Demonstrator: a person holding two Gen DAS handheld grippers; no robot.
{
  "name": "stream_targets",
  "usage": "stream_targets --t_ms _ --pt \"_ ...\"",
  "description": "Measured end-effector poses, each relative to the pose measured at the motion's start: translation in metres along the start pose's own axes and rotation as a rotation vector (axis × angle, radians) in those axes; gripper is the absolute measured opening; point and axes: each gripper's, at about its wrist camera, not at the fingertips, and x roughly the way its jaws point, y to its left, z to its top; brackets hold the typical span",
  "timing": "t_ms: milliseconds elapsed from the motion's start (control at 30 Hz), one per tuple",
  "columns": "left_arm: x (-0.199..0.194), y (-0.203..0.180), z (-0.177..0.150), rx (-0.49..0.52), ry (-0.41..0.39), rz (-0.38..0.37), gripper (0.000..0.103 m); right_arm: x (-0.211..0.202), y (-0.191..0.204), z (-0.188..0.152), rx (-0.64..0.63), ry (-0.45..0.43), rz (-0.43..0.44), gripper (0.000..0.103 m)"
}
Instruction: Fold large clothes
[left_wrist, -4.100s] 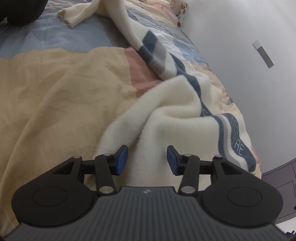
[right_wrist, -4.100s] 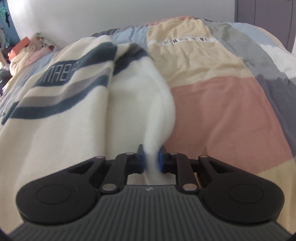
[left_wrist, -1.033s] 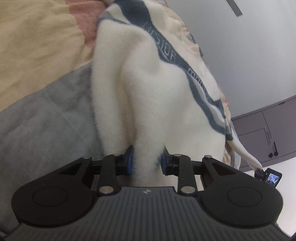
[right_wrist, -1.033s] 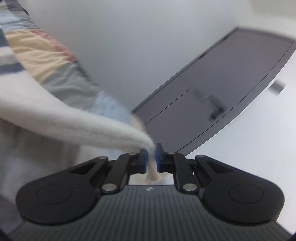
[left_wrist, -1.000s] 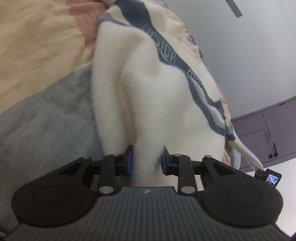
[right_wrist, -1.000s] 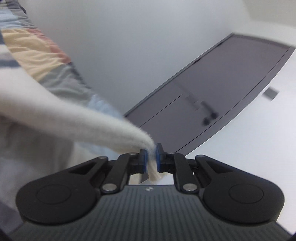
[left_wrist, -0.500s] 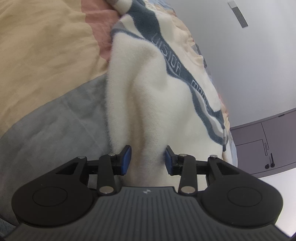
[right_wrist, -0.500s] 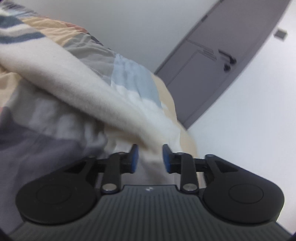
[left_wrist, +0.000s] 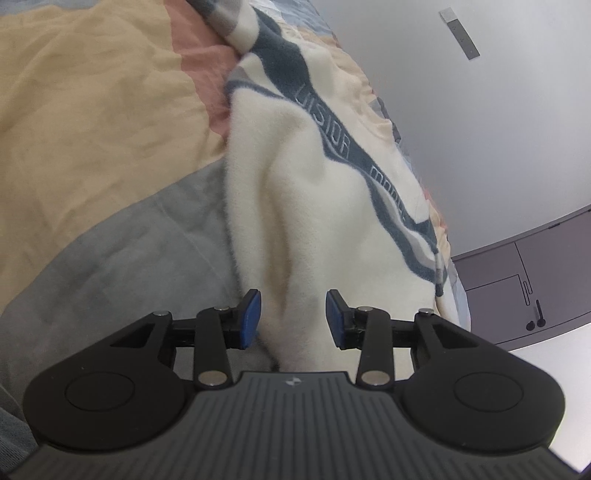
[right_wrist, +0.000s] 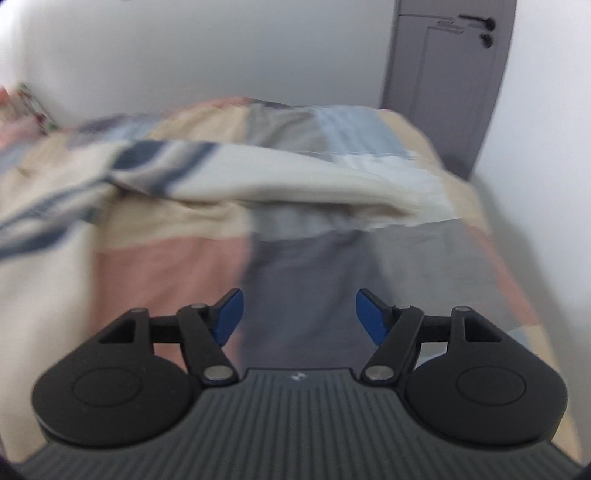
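A cream fleece sweater (left_wrist: 314, 192) with dark blue and grey lettered stripes lies bunched on the patchwork bedspread (left_wrist: 92, 129). My left gripper (left_wrist: 293, 319) stands open just above it. A loose fold of the sweater still lies between the blue pads, which do not press on it. In the blurred right wrist view the sweater (right_wrist: 295, 181) stretches across the bed (right_wrist: 295, 266) well beyond my right gripper (right_wrist: 299, 314). Its jaws are opening wide, with only bedspread showing between them.
A grey door (right_wrist: 450, 74) stands in the white wall past the bed's far right corner, and the door (left_wrist: 524, 273) also shows in the left wrist view. A small wall plate (left_wrist: 460, 35) is high up. Pink and patterned things (right_wrist: 22, 110) lie at the bed's far left.
My left gripper's jaws widened and let the pinched fold go, drawing back slightly. My right gripper released the sweater's end, opened, and swung round to face the bed, where that end now lies.
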Motion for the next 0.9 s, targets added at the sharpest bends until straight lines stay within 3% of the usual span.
stream_targets --t_ms 100,200,267,367,400,533,633,700,733,767,833,900 --pt "-0.004 0.004 -0.001 -0.021 -0.009 0.006 0.043 -0.02 0.034 0.01 0.059 0.042 0.148 0.069" --pt "-0.007 0.013 -0.004 -0.096 0.013 -0.045 0.043 -0.03 0.084 0.011 -0.021 0.101 0.18 0.072" --pt "-0.006 0.014 -0.006 -0.098 0.016 -0.045 0.043 -0.024 0.114 0.004 -0.033 0.178 0.226 0.072" --pt "-0.002 0.016 -0.006 -0.108 0.018 -0.037 0.043 -0.004 0.137 -0.012 0.081 0.329 0.283 0.072" --pt "0.0 0.018 -0.005 -0.117 0.026 -0.038 0.043 0.003 0.146 -0.018 0.098 0.369 0.29 0.072" --pt "0.01 0.027 -0.004 -0.175 0.067 -0.054 0.043 0.015 0.177 -0.041 0.098 0.365 0.18 0.073" --pt "0.014 0.034 -0.003 -0.212 0.084 -0.079 0.043 0.023 0.179 -0.058 0.192 0.414 0.223 0.073" --pt "0.016 0.035 -0.004 -0.218 0.09 -0.085 0.043 0.021 0.184 -0.066 0.182 0.41 0.248 0.073" --pt "0.017 0.035 -0.004 -0.217 0.09 -0.084 0.043 0.017 0.183 -0.069 0.187 0.387 0.263 0.064" --pt "0.017 0.035 -0.004 -0.216 0.09 -0.08 0.043 0.015 0.183 -0.069 0.19 0.365 0.271 0.041" --pt "0.018 0.034 -0.004 -0.216 0.092 -0.075 0.043 0.007 0.182 -0.063 0.174 0.333 0.282 0.018" --pt "0.02 0.034 -0.004 -0.215 0.096 -0.073 0.044 -0.001 0.177 -0.052 0.185 0.284 0.305 0.014"
